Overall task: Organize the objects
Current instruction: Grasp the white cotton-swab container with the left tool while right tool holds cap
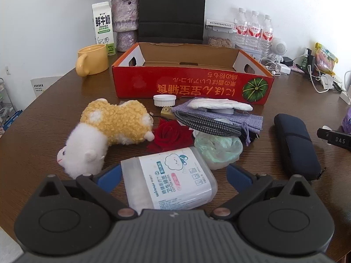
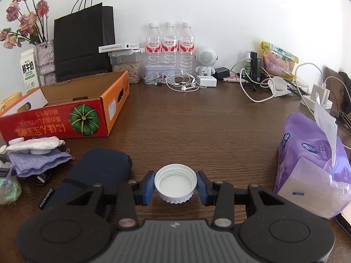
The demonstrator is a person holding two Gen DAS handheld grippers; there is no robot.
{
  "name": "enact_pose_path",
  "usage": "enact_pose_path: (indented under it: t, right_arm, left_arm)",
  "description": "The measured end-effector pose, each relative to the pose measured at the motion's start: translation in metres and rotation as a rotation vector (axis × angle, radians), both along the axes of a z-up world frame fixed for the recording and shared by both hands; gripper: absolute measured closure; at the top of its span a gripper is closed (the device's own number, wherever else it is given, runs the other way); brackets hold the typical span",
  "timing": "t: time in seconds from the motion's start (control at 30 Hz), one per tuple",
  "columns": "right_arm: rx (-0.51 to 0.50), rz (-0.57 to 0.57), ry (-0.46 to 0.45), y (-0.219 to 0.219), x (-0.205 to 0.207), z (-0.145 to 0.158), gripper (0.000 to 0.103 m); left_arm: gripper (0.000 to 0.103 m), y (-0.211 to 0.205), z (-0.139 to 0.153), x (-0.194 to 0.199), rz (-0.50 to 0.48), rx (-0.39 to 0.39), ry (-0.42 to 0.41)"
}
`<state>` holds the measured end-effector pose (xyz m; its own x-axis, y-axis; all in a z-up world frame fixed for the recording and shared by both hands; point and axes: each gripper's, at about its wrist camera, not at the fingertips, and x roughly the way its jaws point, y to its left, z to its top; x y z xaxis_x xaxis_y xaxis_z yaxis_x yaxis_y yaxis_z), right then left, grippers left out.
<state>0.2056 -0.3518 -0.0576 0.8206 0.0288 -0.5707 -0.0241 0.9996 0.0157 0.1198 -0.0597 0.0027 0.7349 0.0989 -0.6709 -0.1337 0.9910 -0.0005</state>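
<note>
The right gripper (image 2: pixel 175 185) has its jaws pinched on a white screw cap (image 2: pixel 175 183), open side up, just above the wooden table (image 2: pixel 197 127). It's light, rigid plastic with a ribbed rim, so a side squeeze suits it. The left gripper (image 1: pixel 173 175) is spread wide around a cotton bud box (image 1: pixel 169 177), probably not touching it, though that's hard to tell. Only the left view shows the plush sheep (image 1: pixel 105 133) and inside the red cardboard tray (image 1: pixel 193 83); the right view alone shows the purple tissue pack (image 2: pixel 311 164).

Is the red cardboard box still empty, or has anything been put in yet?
Empty as far as visible: the red cardboard box shows bare brown floor in the left wrist view; its near inner edge is hidden.
</note>
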Motion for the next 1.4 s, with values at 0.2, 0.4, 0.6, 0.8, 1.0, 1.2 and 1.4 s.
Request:
enact_pose_path:
  t: [0.2, 0.4, 0.6, 0.8, 1.0, 1.2, 1.4]
  right_arm:
    - [0.013, 0.027, -0.045, 0.009, -0.012, 0.012, 0.064]
    - [0.035, 0.066, -0.084, 0.02, -0.029, 0.023, 0.064]
    - [0.046, 0.153, -0.113, 0.039, -0.054, 0.032, 0.064]
    - [0.049, 0.246, -0.122, 0.062, -0.08, 0.033, 0.064]
    - [0.038, 0.317, -0.107, 0.08, -0.099, 0.031, 0.064]
    - [0.022, 0.368, -0.093, 0.094, -0.112, 0.029, 0.064]
    - [0.011, 0.389, -0.077, 0.1, -0.115, 0.024, 0.064]
  left_arm:
    - [0.0, -0.005, -0.012, 0.011, 0.042, 0.026, 0.022]
    - [0.0, 0.0, -0.027, 0.015, 0.068, 0.029, 0.061]
    - [0.0, 0.01, -0.031, 0.011, 0.062, 0.008, 0.054]
    - [0.0, 0.014, -0.032, 0.008, 0.017, 0.004, 0.044]
    - [0.002, 0.014, -0.033, 0.006, -0.003, 0.006, 0.029]
    - [0.013, 0.019, -0.029, -0.001, -0.034, -0.023, -0.004]
    - [0.017, 0.026, -0.027, -0.012, -0.05, -0.019, -0.035]
